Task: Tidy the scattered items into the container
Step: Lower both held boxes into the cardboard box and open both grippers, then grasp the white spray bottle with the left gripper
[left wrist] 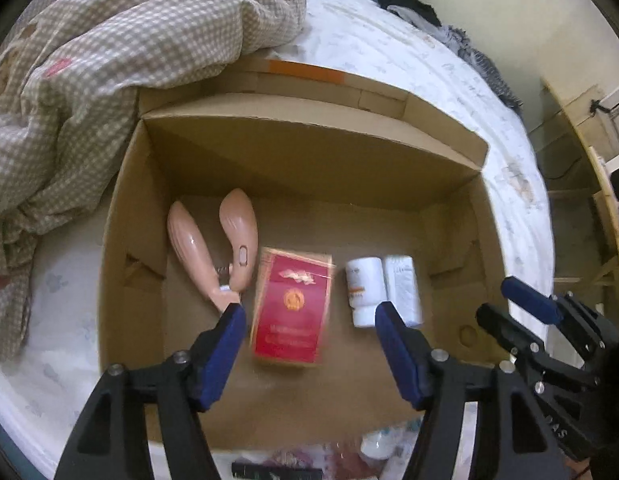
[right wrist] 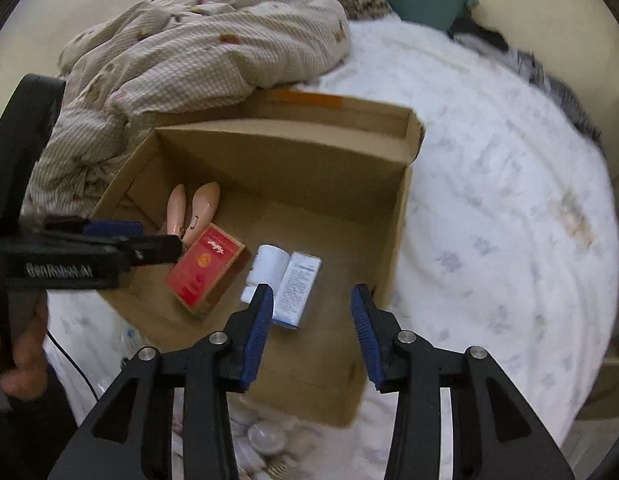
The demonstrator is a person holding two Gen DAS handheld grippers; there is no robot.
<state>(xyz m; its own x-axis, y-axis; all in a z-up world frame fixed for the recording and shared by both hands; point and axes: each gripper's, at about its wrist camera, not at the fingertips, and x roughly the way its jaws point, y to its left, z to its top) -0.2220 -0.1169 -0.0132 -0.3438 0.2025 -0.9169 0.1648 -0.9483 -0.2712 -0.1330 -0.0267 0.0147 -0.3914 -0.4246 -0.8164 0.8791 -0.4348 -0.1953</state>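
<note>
An open cardboard box (left wrist: 305, 152) (right wrist: 277, 152) sits on the bed. On its floor lie a pink two-pronged plastic item (left wrist: 213, 240) (right wrist: 193, 208), a red carton (left wrist: 295, 304) (right wrist: 205, 266), a white bottle (left wrist: 365, 288) (right wrist: 267, 266) and a white printed packet (left wrist: 403, 288) (right wrist: 299, 288). My left gripper (left wrist: 309, 316) hangs open above the red carton, holding nothing. My right gripper (right wrist: 312, 300) is open and empty over the box's right half, next to the packet. It also shows in the left wrist view as the right gripper (left wrist: 505, 300).
A checked quilt (left wrist: 109, 60) (right wrist: 181, 52) is bunched against the box's left and far side. White patterned sheet (right wrist: 489, 200) spreads to the right. Small items (left wrist: 349, 456) (right wrist: 265, 436) lie on the bed by the box's near edge. A hand (right wrist: 21, 360) holds the left gripper's handle.
</note>
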